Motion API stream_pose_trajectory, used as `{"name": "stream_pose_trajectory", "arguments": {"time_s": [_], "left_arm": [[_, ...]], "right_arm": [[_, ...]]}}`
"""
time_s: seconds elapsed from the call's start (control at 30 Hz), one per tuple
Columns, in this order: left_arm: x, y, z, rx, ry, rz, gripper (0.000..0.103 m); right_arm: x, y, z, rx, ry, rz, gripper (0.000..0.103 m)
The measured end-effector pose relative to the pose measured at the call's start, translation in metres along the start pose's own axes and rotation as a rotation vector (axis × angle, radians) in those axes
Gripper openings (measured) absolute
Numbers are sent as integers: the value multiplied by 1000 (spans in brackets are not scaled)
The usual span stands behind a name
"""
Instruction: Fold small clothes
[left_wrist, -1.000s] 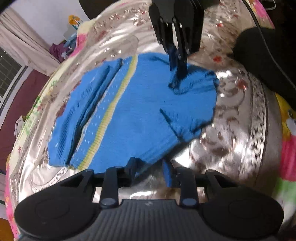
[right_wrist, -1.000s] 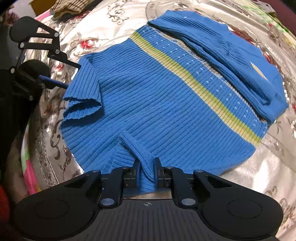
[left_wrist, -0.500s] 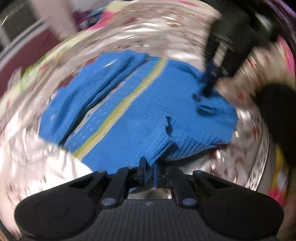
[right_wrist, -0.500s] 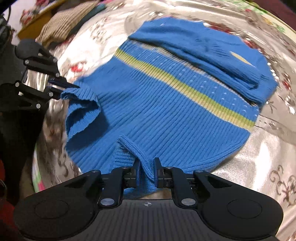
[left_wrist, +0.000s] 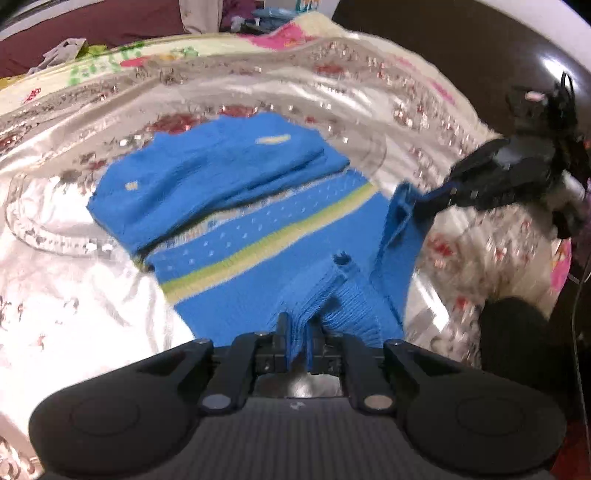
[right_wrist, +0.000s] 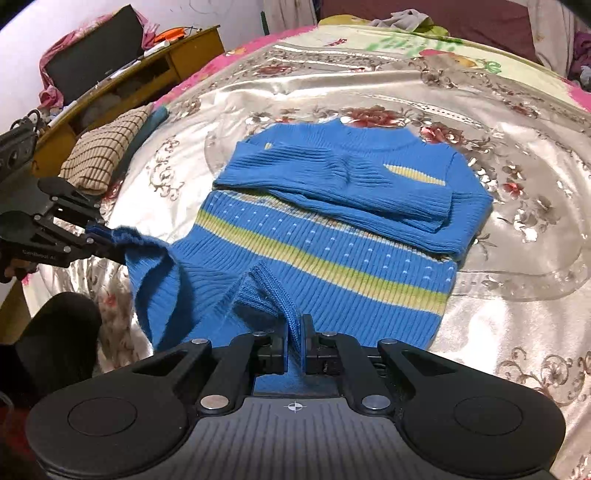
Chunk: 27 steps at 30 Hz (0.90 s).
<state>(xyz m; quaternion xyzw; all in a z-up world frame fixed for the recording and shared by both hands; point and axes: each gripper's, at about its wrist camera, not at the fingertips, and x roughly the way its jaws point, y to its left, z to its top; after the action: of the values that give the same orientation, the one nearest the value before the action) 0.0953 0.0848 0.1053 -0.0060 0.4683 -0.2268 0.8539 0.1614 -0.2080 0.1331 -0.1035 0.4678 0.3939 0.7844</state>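
A small blue knitted sweater (right_wrist: 332, 236) with a yellow-green stripe lies on a silvery bedspread, its sleeves folded across the chest; it also shows in the left wrist view (left_wrist: 236, 206). My left gripper (left_wrist: 297, 343) is shut on the sweater's ribbed bottom hem and shows in the right wrist view (right_wrist: 98, 236) holding a hem corner lifted. My right gripper (right_wrist: 293, 347) is shut on the hem at the other corner and shows in the left wrist view (left_wrist: 424, 203). The hem edge is raised off the bed between both grippers.
A folded beige checked garment (right_wrist: 107, 147) lies at the bed's left edge. A wooden desk (right_wrist: 147, 74) stands beyond it. A dark object (left_wrist: 517, 332) sits at the bed's near edge. The bedspread (right_wrist: 517, 258) surrounds the sweater.
My left gripper has closed on the hem corner. Both grippers have lifted the hem and the views have swung round toward the sweater's collar end.
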Motion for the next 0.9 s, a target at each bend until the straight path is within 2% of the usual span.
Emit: {"name": "stream_pose_trajectory", "arguments": {"time_s": [0.1,0.2,0.4,0.6,0.9], "left_arm": [[5,2,-6,-33,20,-20,14],[2,3,-9,-67,24,-102,14],[14,-5,-18,-26,101,-66,14],[8,-3,-16,-59,82,-94,14],[10,2,-11,-95,52,-68,12]], "right_arm": [[5,-1,-5,22,5,1,5],[3,0,-10,27,12,4,5],[1,-3,-13,52,2,4,5],[1,0,-18,54,17,18,5],[-1,3,-19,60,3,25,5]]}}
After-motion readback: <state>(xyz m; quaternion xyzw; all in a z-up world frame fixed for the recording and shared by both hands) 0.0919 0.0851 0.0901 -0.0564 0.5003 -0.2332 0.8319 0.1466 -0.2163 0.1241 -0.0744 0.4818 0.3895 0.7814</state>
